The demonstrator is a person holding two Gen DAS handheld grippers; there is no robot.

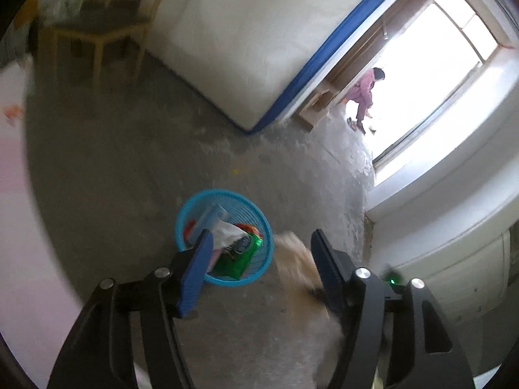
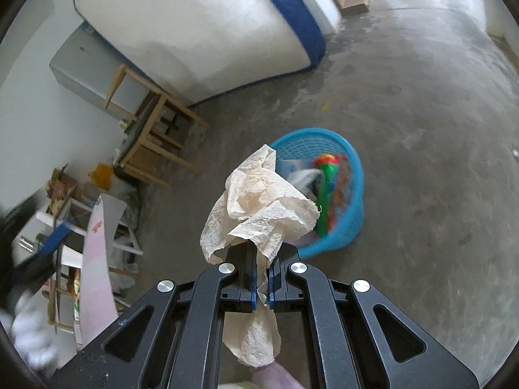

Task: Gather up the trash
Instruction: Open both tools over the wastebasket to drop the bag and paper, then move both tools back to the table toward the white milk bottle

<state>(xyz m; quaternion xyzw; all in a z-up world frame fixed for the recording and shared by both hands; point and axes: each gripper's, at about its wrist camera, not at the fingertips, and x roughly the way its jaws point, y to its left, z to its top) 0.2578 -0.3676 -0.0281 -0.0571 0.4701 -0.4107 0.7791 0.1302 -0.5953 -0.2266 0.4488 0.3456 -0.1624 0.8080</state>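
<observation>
Sparse home room, used partly for storage. Bare concrete floor [image 2: 421, 129]; mattress [image 2: 194, 26] with blue edging leaning on wall; wooden stool [image 2: 155, 136]; small fridge [image 2: 81, 61]; cluttered shelves [image 2: 65, 227]; bright window [image 1: 438, 74]; blue basket [image 2: 353, 175] holding wrappers.

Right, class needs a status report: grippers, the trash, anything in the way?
Left gripper open, holding nothing. Right gripper shut on crumpled paper towel. Blue basket ahead, partly full. Floor between looks bare.
</observation>
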